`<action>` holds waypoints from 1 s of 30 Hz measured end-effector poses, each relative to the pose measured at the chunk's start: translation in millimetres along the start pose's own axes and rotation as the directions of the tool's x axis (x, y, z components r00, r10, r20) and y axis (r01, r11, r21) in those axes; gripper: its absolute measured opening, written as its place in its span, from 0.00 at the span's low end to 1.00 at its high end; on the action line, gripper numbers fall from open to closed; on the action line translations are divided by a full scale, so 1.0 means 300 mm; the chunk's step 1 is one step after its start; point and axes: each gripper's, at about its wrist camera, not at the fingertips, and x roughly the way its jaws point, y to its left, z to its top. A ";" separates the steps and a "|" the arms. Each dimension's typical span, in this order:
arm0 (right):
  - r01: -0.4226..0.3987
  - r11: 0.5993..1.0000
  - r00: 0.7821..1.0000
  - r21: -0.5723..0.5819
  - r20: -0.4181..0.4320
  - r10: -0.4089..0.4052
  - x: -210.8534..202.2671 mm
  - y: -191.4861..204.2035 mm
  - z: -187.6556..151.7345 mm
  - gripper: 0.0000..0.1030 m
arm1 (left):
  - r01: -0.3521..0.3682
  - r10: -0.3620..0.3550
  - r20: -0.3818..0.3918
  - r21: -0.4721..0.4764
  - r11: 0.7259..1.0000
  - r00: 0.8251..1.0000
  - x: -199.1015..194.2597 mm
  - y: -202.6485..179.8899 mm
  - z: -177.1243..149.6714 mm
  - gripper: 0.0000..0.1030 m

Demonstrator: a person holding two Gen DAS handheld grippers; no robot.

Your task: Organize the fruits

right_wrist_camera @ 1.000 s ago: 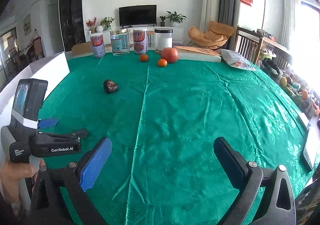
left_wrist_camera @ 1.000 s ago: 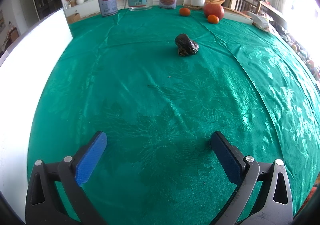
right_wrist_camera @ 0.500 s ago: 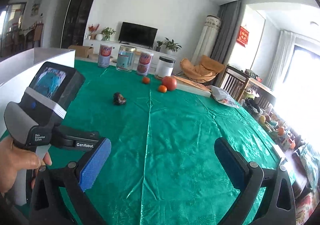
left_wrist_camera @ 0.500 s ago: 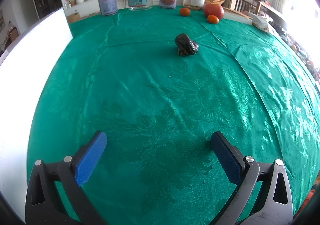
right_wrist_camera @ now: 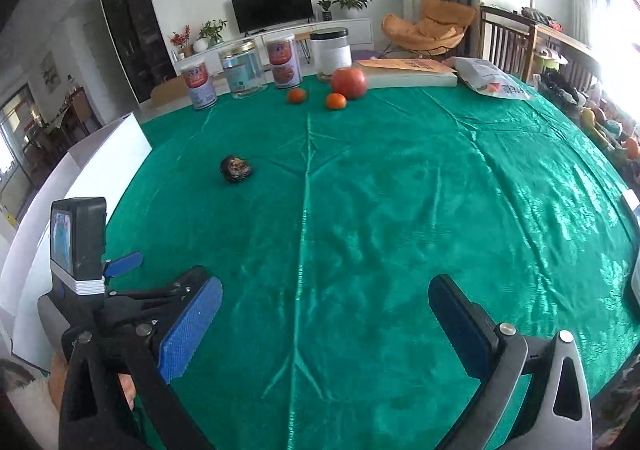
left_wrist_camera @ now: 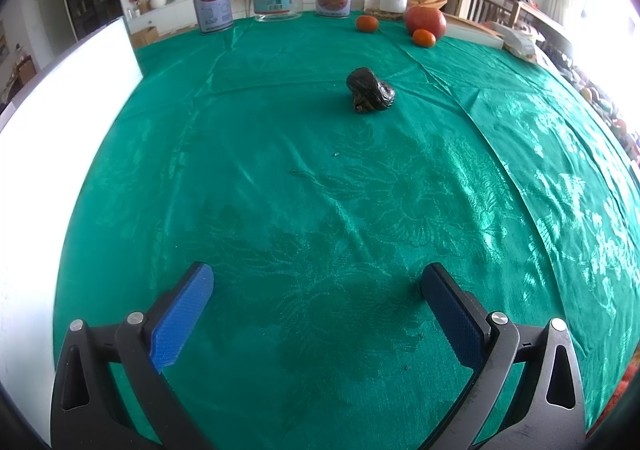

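- Fruit at far edge of green cloth point(left_wrist_camera: 280, 170): apple point(left_wrist_camera: 425, 21) w/ two oranges point(left_wrist_camera: 423, 37) just beside; dark lump point(left_wrist_camera: 370, 90) alone mid-table.
- Left gripper point(left_wrist_camera: 316, 286) and right gripper point(right_wrist_camera: 324, 298) both spread wide, empty, low near table edge. Prob. staged for reach, nothing picked yet.

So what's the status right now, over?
Left hand-held gripper and right hand-held gripper open, empty. Apple, two oranges untouched at far edge. Dark lump mid-cloth, path otherwise clear.
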 end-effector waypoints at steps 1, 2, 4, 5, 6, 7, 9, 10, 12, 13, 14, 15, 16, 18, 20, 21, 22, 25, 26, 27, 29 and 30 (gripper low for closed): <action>0.093 0.991 0.995 -0.101 -0.016 -0.095 -0.020 -0.007 0.018 0.99 | -0.002 0.002 0.000 -0.006 1.000 1.000 0.000 -0.001 0.001 1.00; 0.163 0.964 0.985 -0.211 -0.011 -0.169 -0.048 -0.009 0.039 0.99 | -0.005 0.005 0.009 -0.001 1.000 1.000 0.001 -0.005 -0.001 1.00; 0.308 0.878 0.949 -0.366 0.053 -0.311 -0.138 -0.051 0.101 0.99 | 0.001 -0.001 0.008 0.004 1.000 1.000 -0.001 -0.008 -0.001 1.00; 0.383 0.839 0.921 -0.387 0.094 -0.377 -0.195 -0.087 0.143 0.99 | 0.012 -0.012 0.001 0.016 1.000 1.000 0.001 -0.007 0.004 1.00; 0.429 0.823 0.902 -0.372 0.127 -0.413 -0.260 -0.130 0.191 0.99 | 0.031 -0.030 -0.020 0.040 0.999 0.999 0.004 -0.009 0.013 1.00; 0.440 0.835 0.898 -0.330 0.148 -0.414 -0.325 -0.180 0.238 1.00 | 0.052 -0.049 -0.054 0.069 0.996 0.997 0.010 -0.011 0.028 1.00; 0.397 0.885 0.915 -0.242 0.177 -0.362 -0.422 -0.259 0.315 1.00 | 0.096 -0.088 -0.097 0.079 0.992 0.991 0.014 0.001 0.053 0.99; 0.365 0.907 0.924 -0.210 0.196 -0.327 -0.448 -0.283 0.336 1.00 | 0.124 -0.118 -0.098 0.052 0.991 0.988 0.010 0.016 0.065 0.99; 0.289 0.941 0.946 -0.177 0.205 -0.252 -0.429 -0.307 0.338 1.00 | 0.162 -0.162 -0.080 -0.005 0.987 0.984 0.002 0.046 0.085 0.99; 0.233 0.960 0.962 -0.157 0.180 -0.204 -0.380 -0.307 0.321 1.00 | 0.171 -0.173 -0.071 -0.025 0.985 0.982 0.002 0.056 0.095 0.99; 0.170 0.977 0.979 -0.130 0.136 -0.152 -0.307 -0.308 0.294 1.00 | 0.174 -0.176 -0.065 -0.037 0.984 0.982 0.004 0.061 0.105 0.99; 0.103 0.989 0.992 -0.102 0.083 -0.095 -0.217 -0.293 0.265 1.00 | 0.173 -0.175 -0.058 -0.042 0.984 0.983 0.006 0.060 0.114 0.99; 0.037 0.997 0.999 -0.069 0.029 -0.035 -0.116 -0.280 0.225 1.00 | 0.173 -0.175 -0.048 -0.043 0.984 0.983 0.010 0.054 0.124 0.99; -0.035 0.999 0.997 0.008 -0.064 0.036 0.075 -0.248 0.133 1.00 | 0.174 -0.176 -0.037 -0.038 0.984 0.984 0.024 0.033 0.145 0.99; -0.077 0.991 0.987 0.105 -0.135 0.091 0.226 -0.230 0.063 1.00 | 0.174 -0.174 -0.038 -0.016 0.985 0.984 0.047 0.004 0.174 0.99; -0.100 0.982 0.980 0.161 -0.153 0.125 0.277 -0.229 0.040 1.00 | 0.170 -0.170 -0.041 -0.001 0.985 0.985 0.058 -0.008 0.193 0.99; -0.118 0.971 0.975 0.210 -0.162 0.153 0.318 -0.229 0.027 1.00 | 0.167 -0.166 -0.041 0.009 0.986 0.985 0.068 -0.016 0.211 0.99; -0.130 0.963 0.973 0.235 -0.159 0.170 0.364 -0.228 0.054 1.00 | 0.162 -0.161 -0.031 0.018 0.987 0.986 0.096 -0.006 0.270 0.99; -0.146 0.964 0.970 0.223 -0.158 0.183 0.371 -0.226 0.083 1.00 | 0.158 -0.157 -0.025 0.017 0.987 0.987 0.106 0.001 0.285 0.99; -0.161 0.964 0.968 0.213 -0.155 0.196 0.378 -0.228 0.121 1.00 | 0.148 -0.147 -0.019 0.013 0.989 0.989 0.118 0.012 0.299 0.99; -0.185 0.962 0.969 0.200 -0.124 0.212 0.393 -0.246 0.215 1.00 | 0.128 -0.129 -0.016 -0.013 0.992 0.992 0.154 0.033 0.305 0.99; -0.206 0.959 0.967 0.197 -0.110 0.230 0.414 -0.255 0.266 1.00 | 0.129 -0.129 -0.022 -0.030 0.991 0.991 0.176 0.043 0.298 0.99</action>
